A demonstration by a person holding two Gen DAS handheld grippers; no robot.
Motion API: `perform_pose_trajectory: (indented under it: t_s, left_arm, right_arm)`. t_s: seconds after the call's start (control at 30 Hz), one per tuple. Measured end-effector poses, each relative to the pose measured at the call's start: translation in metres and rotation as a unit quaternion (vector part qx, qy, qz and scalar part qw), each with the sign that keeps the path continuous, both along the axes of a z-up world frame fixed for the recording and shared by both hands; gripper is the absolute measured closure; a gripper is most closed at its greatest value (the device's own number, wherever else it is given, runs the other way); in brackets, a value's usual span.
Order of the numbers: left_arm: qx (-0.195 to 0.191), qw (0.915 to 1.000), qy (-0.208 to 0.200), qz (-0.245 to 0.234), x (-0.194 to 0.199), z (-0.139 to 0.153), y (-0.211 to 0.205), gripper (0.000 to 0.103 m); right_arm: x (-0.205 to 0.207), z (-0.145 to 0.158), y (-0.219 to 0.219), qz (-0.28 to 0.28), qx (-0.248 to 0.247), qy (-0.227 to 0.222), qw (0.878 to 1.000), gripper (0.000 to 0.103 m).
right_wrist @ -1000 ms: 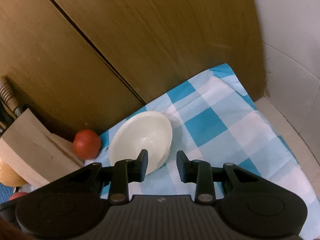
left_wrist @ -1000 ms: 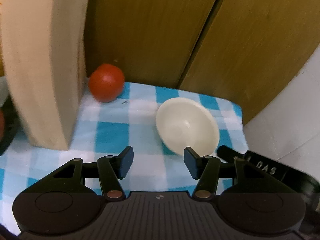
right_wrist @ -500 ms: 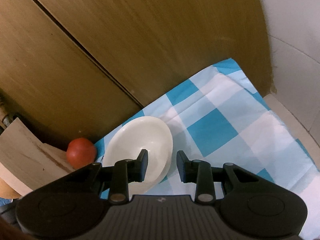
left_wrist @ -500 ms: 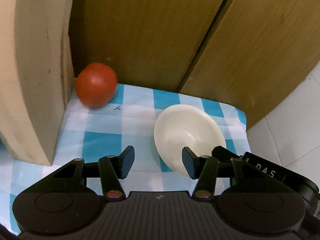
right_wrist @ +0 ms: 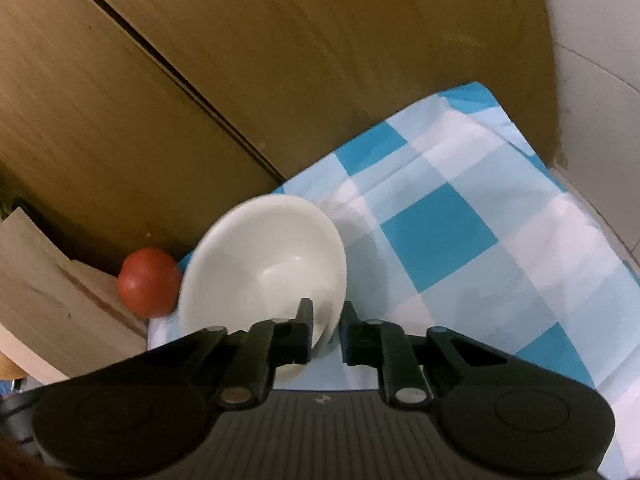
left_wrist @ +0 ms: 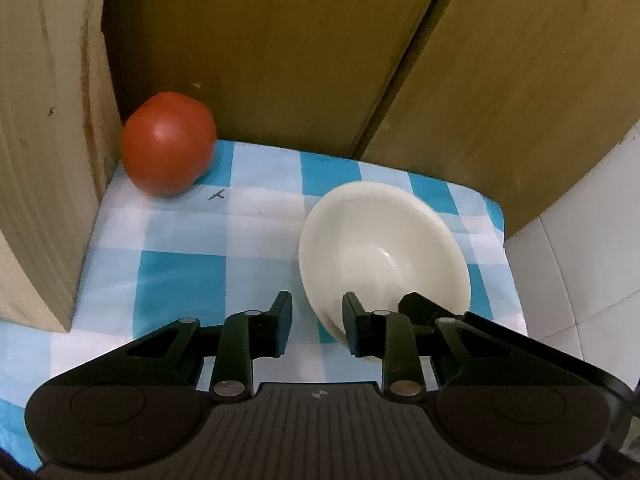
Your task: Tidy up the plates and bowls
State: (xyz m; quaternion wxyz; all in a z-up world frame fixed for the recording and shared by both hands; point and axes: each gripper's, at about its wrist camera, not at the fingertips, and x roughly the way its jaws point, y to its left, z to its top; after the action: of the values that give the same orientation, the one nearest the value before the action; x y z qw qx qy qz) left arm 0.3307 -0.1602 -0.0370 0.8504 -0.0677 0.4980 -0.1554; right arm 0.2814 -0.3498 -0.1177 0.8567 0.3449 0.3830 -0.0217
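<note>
A white bowl (left_wrist: 380, 248) sits tilted on the blue-and-white checked cloth (left_wrist: 180, 280), close to the wooden doors. My left gripper (left_wrist: 316, 326) straddles the bowl's near left rim. Its jaws are closing, with one finger inside the bowl and the other still a little clear of the outer wall. My right gripper (right_wrist: 326, 330) is shut on the near right rim of the bowl (right_wrist: 260, 264), one finger inside and one outside. One of its fingers (left_wrist: 420, 308) shows inside the bowl in the left wrist view.
A red tomato (left_wrist: 168, 144) lies at the back left beside a tall pale wooden block (left_wrist: 44, 140). Brown wooden doors (left_wrist: 300, 52) close off the back. White tiles (left_wrist: 580, 260) lie beyond the cloth's right edge. Bare cloth (right_wrist: 480, 240) stretches right of the bowl.
Both grippers came down and closer to the bowl. The left jaws narrowed around its rim, and the right jaws shut on the rim.
</note>
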Motion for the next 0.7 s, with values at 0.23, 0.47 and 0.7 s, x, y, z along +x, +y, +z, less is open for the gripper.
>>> perform_pose_trajectory:
  t_s: [0.23,0.47,0.7]
  left_arm:
    - [0.017,0.9997,0.005,-0.015,-0.005,-0.004,-0.005,0.079]
    - [0.029,0.9992,-0.016,-0.022,-0.015,0.009,-0.003,0.080]
    - [0.034,0.9987,-0.032,-0.021,-0.029,0.026,0.001,0.079]
  right_arm:
    - [-0.007,0.006,0.002,0.008,0.000,0.002,1.000,0.092]
    - [-0.019,0.021,0.005,0.013,-0.002,-0.004,1.000,0.092]
    - [-0.033,0.035,0.014,0.026,-0.006,-0.012,1.000,0.091]
